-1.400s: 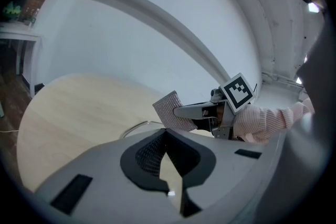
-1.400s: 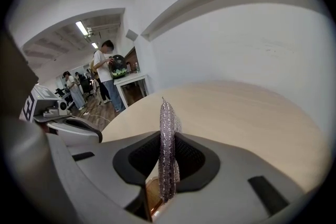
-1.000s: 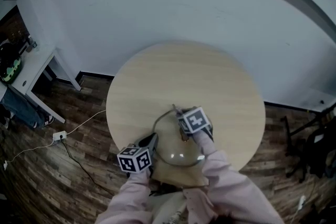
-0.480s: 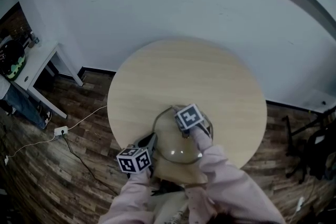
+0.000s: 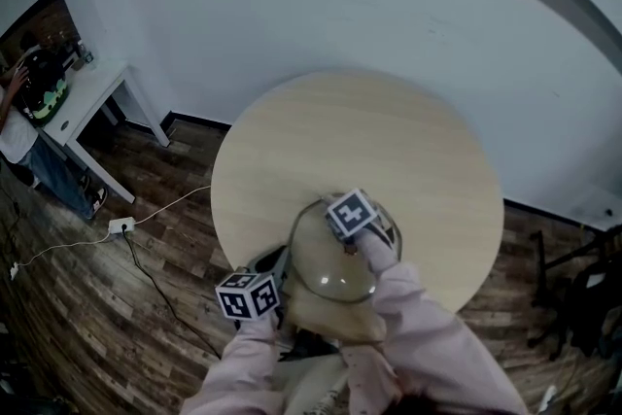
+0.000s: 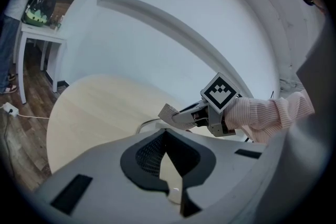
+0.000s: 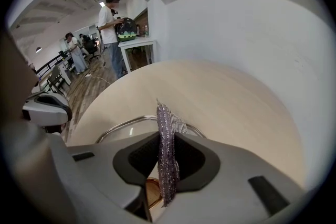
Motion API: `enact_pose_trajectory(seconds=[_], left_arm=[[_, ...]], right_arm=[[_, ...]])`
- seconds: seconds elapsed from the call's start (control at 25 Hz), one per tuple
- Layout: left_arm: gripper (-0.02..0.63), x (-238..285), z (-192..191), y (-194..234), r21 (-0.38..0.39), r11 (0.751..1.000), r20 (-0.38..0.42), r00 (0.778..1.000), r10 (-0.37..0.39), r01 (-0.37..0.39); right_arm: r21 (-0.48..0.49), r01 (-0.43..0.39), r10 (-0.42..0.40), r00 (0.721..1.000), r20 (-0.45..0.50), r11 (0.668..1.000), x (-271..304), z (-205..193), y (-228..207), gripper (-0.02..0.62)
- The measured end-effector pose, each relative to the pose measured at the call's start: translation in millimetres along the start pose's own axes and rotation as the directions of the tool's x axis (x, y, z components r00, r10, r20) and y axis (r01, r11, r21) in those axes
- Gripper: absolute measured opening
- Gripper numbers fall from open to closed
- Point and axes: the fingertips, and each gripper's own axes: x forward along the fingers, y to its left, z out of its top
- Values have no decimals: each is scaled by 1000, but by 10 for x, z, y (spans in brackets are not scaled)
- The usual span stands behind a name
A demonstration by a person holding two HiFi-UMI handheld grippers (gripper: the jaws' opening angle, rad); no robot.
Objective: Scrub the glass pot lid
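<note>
The glass pot lid [image 5: 328, 269] lies on the near part of the round wooden table [image 5: 389, 151], close to me. My left gripper [image 5: 280, 261] is at the lid's left edge, its jaws shut on the steel rim [image 6: 144, 124]. My right gripper [image 5: 332, 214] is over the lid's far side, shut on a silvery mesh scrubbing cloth [image 7: 167, 155] that stands upright between its jaws. The left gripper view shows that cloth [image 6: 168, 112] sticking out of the right gripper [image 6: 181, 115] above the lid. The lid's rim [image 7: 123, 126] curves just ahead of the right jaws, and the left gripper [image 7: 47, 107] shows at the left.
The table's near edge lies just under my arms. A white side table [image 5: 83, 97] with a green and black bag stands at the far left, with a person [image 5: 19, 136] beside it. A power strip [image 5: 120, 226] and cable lie on the wooden floor. A white wall rises behind the table.
My right gripper has slid with the cloth a little toward the lid's far left. The left gripper has kept its hold at the lid's edge.
</note>
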Motion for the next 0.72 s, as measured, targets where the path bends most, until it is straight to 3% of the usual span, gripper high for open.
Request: enact_pose_trajectory(seconds=[0.08, 0.16, 0.32, 0.72], left_arm=[[-6, -29, -6, -8, -2, 1000, 8, 1000, 10, -10], [-6, -58, -11, -6, -5, 1000, 16, 1000, 22, -22], [-6, -116, -20, 16, -12, 999, 29, 998, 51, -51], [-5, -253, -80, -14, -22, 994, 63, 992, 108, -107]], right_arm=[[-18, 10, -10, 999, -35, 1000, 0, -52, -14, 80], [-49, -28, 29, 1000, 13, 998, 28, 65, 60, 80], [-88, -10, 5, 998, -63, 996, 22, -46, 33, 80], [-201, -52, 35, 995, -89, 978, 50, -59, 254, 80]])
